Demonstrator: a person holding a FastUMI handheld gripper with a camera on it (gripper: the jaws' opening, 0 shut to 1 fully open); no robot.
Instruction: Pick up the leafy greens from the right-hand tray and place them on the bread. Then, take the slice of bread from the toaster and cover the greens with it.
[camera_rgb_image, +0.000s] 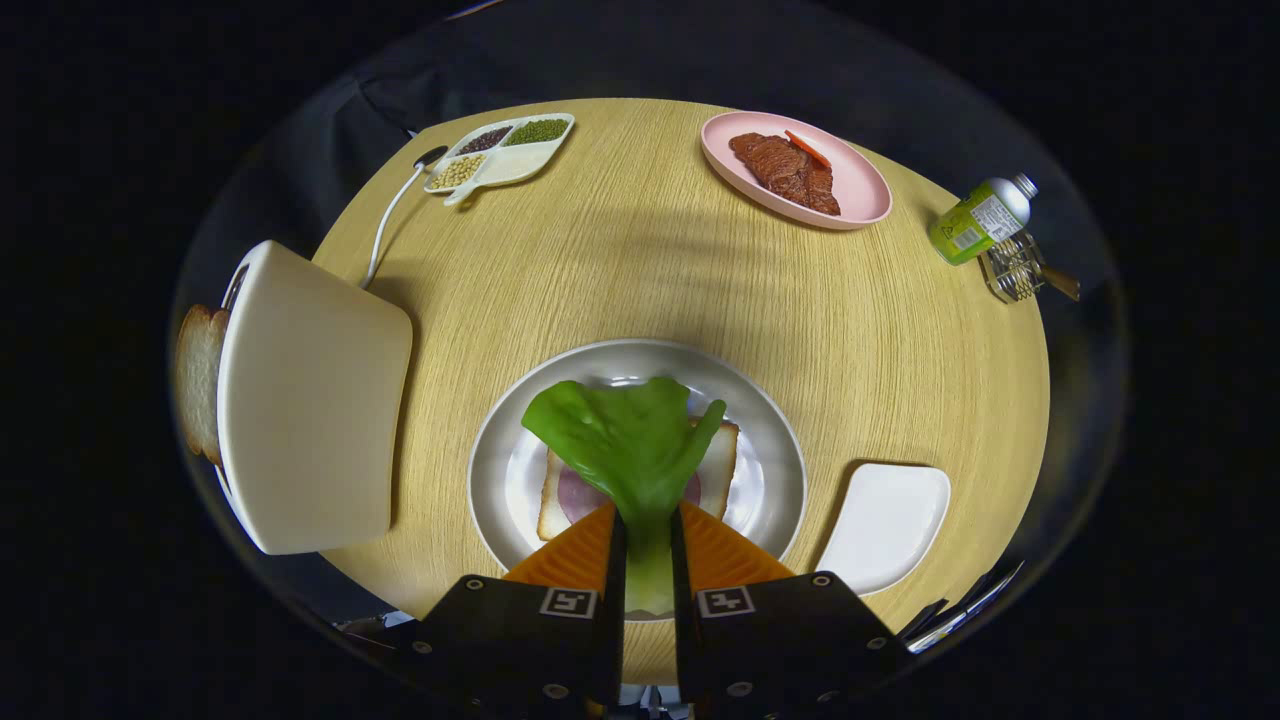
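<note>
Both fingers of tool (648, 545) pinch leafy greens (625, 440).

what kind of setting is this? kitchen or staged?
Looks like a staged breakfast table in a recording booth, not a real kitchen: dark cloth wall behind a round wooden table, a toaster with bread, plates of food. The tool is shut on the leafy greens above the bread.

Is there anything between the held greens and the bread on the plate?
Nothing visible. The gripper is shut on the leafy greens, which hang directly over the bread on the grey plate.
</note>
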